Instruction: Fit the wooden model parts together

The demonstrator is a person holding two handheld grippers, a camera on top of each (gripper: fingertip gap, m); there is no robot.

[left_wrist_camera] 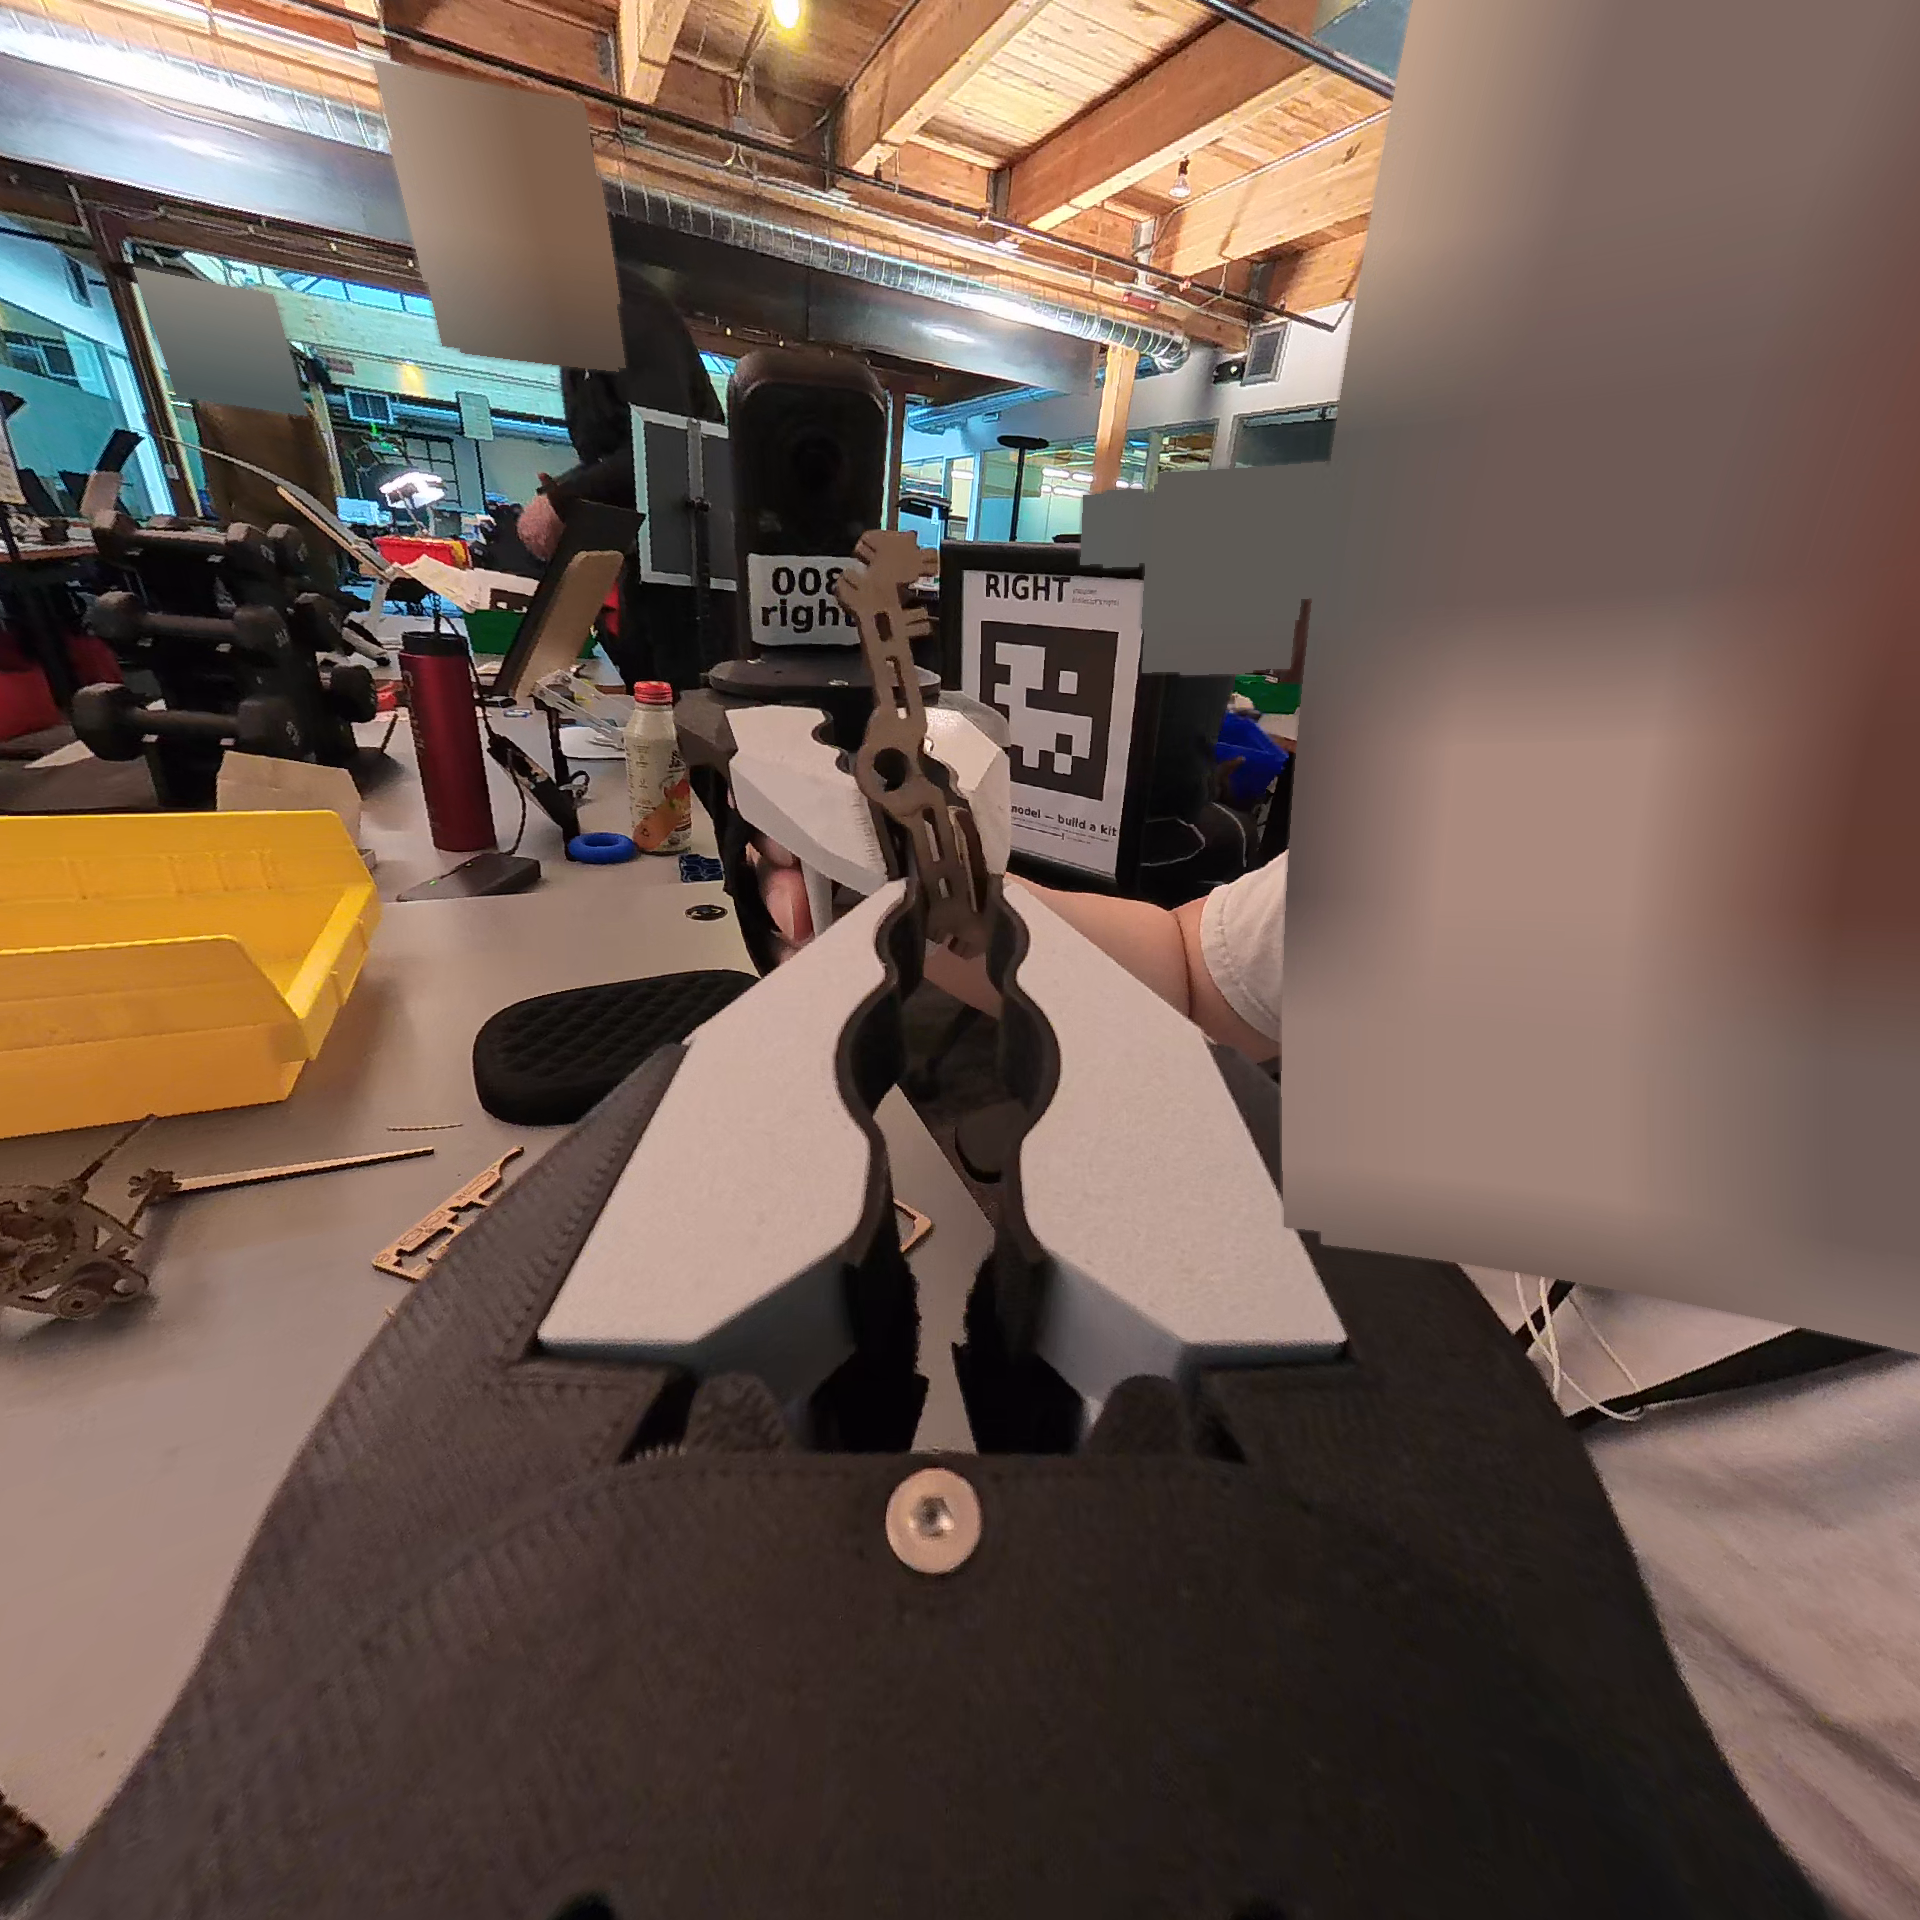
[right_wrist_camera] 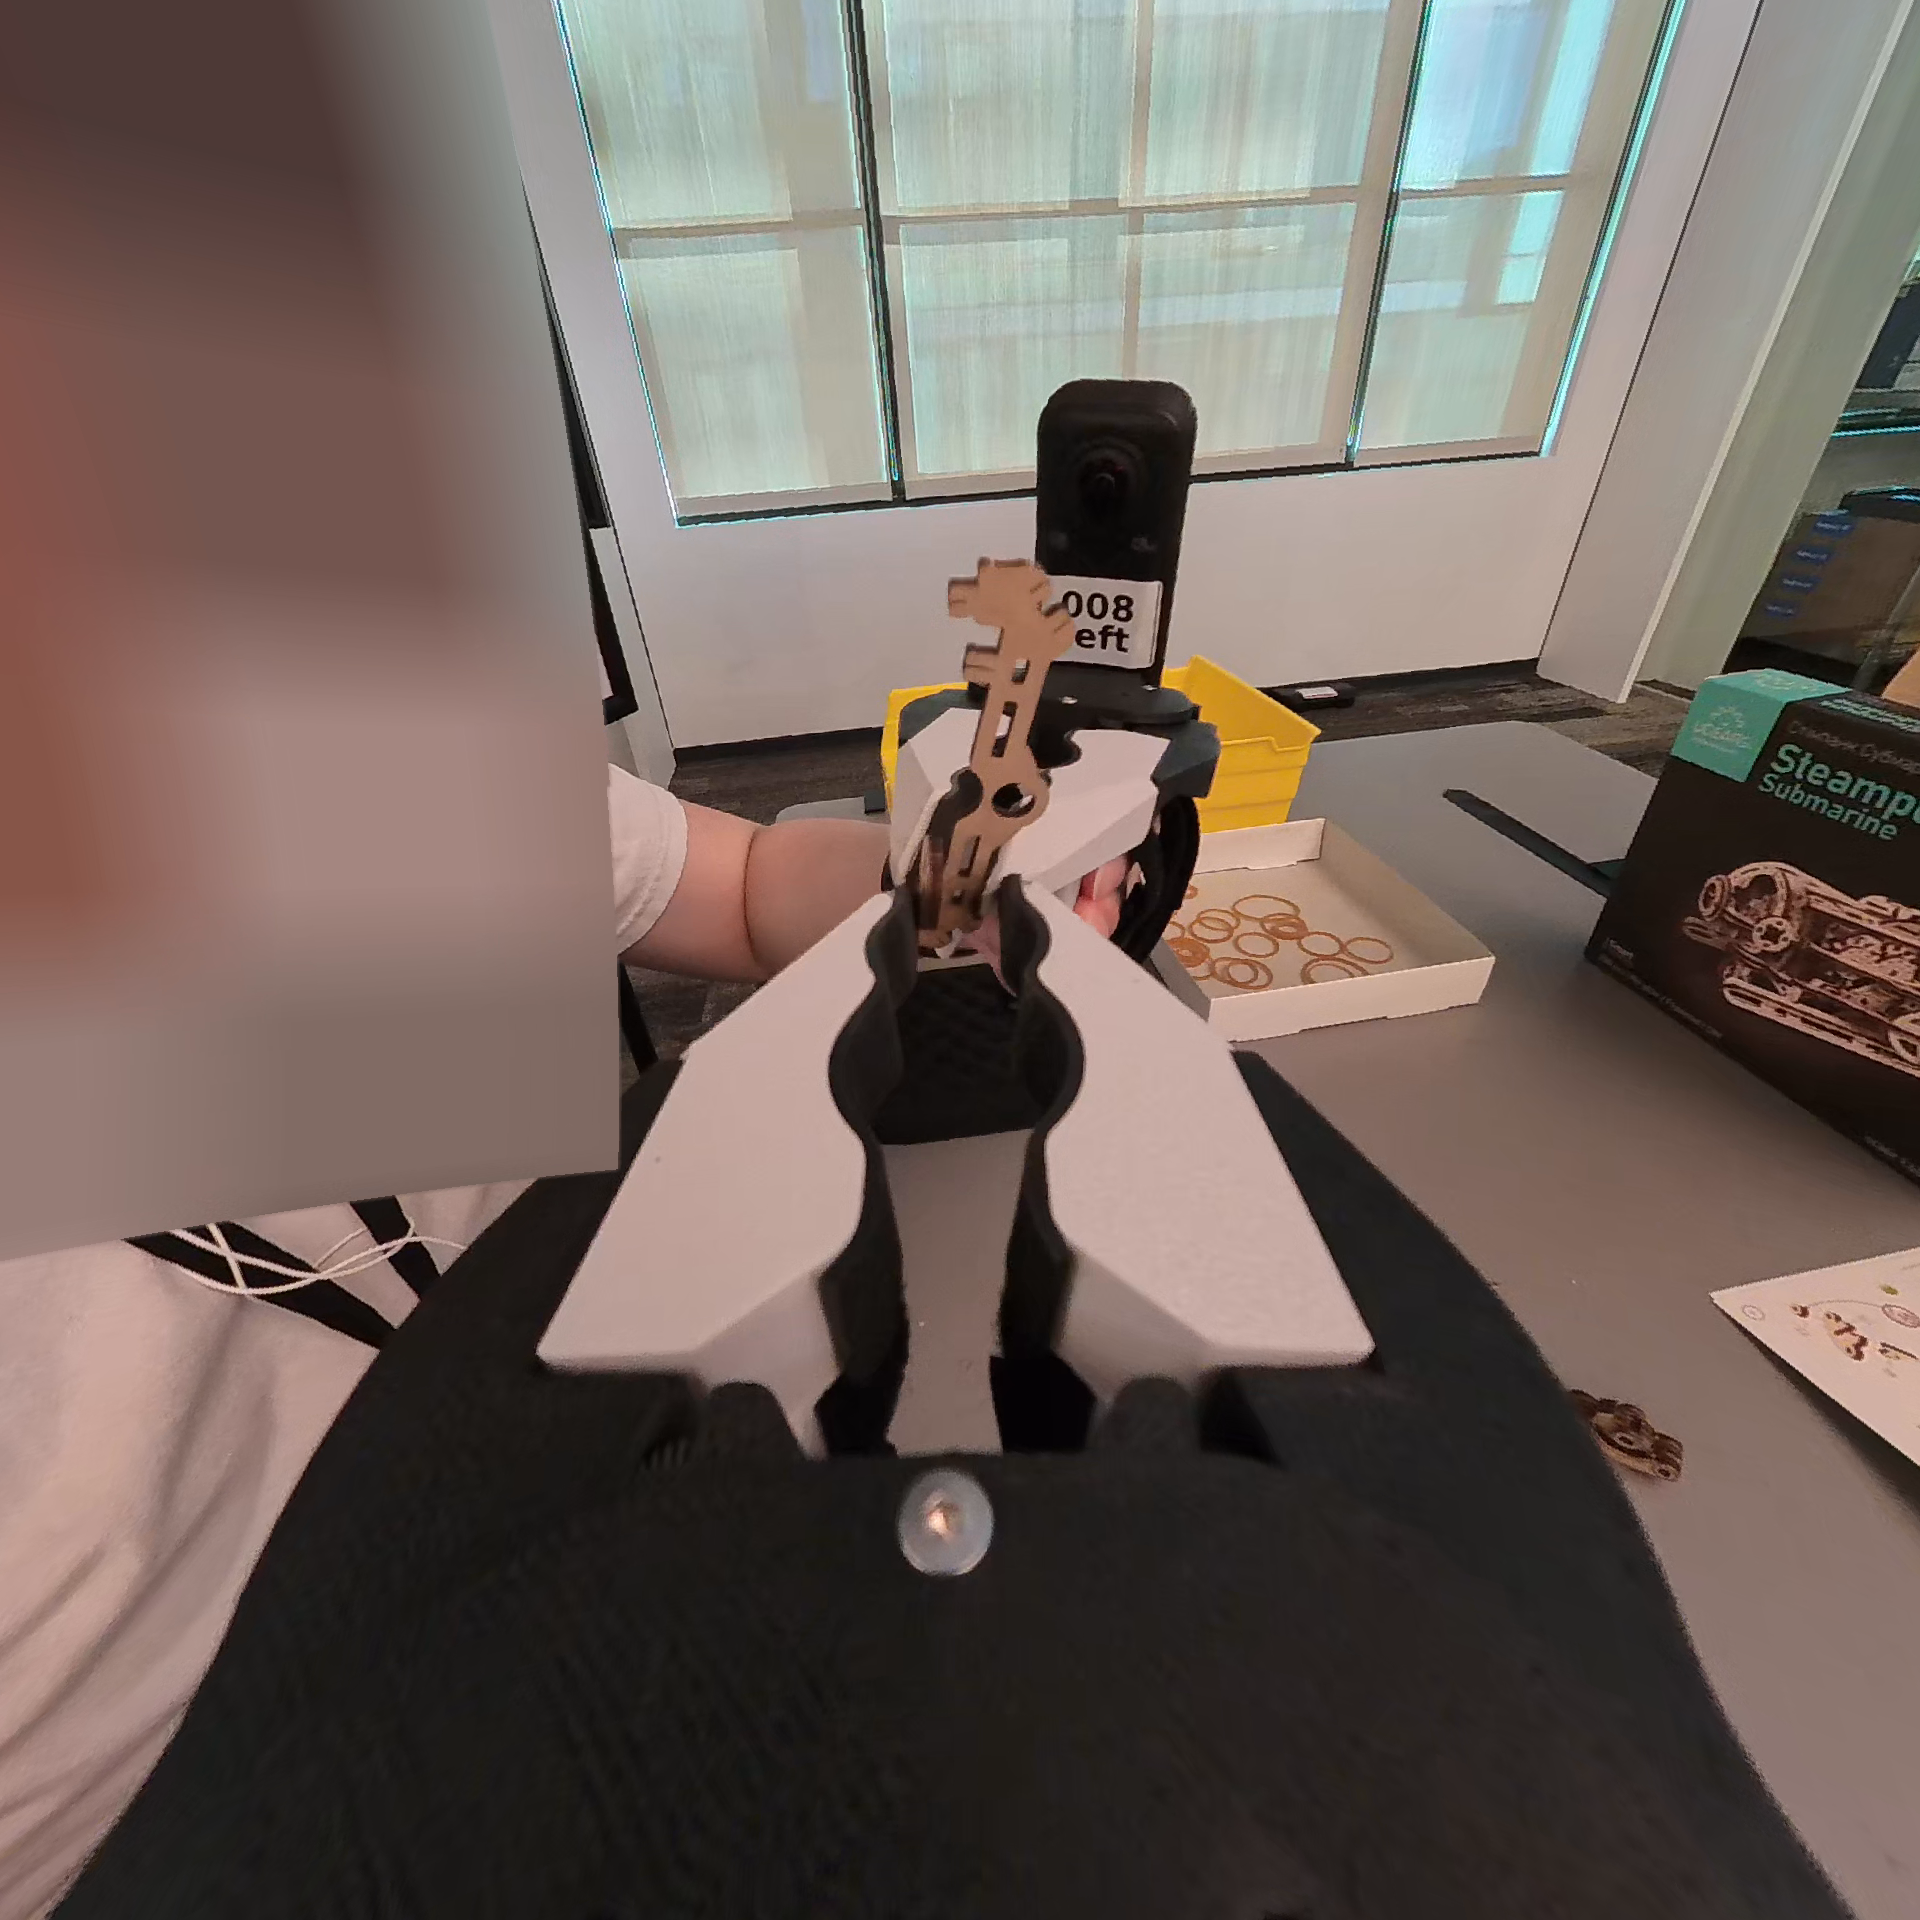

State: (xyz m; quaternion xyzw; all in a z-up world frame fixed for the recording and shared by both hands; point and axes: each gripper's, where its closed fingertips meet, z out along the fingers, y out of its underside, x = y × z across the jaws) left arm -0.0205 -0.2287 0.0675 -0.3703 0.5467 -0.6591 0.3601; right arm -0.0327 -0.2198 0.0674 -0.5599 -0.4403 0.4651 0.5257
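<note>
Each gripper, left [left_wrist_camera: 940, 914] and right [right_wrist_camera: 951, 920], has two pale grey fingers [left_wrist_camera: 748, 1132] with wavy black inner edges, on a black ribbed body with one silver screw [left_wrist_camera: 933, 1520]. The person wears a white short sleeve [left_wrist_camera: 1242, 951].

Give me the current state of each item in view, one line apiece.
Left tool: shut on wooden part.
Right tool: shut on wooden part.
Wooden part: held upright, off the table.
Yellow bin: open-topped, contents hidden.
White tray: holds loose rubber bands.
Red bottle: upright.
</note>
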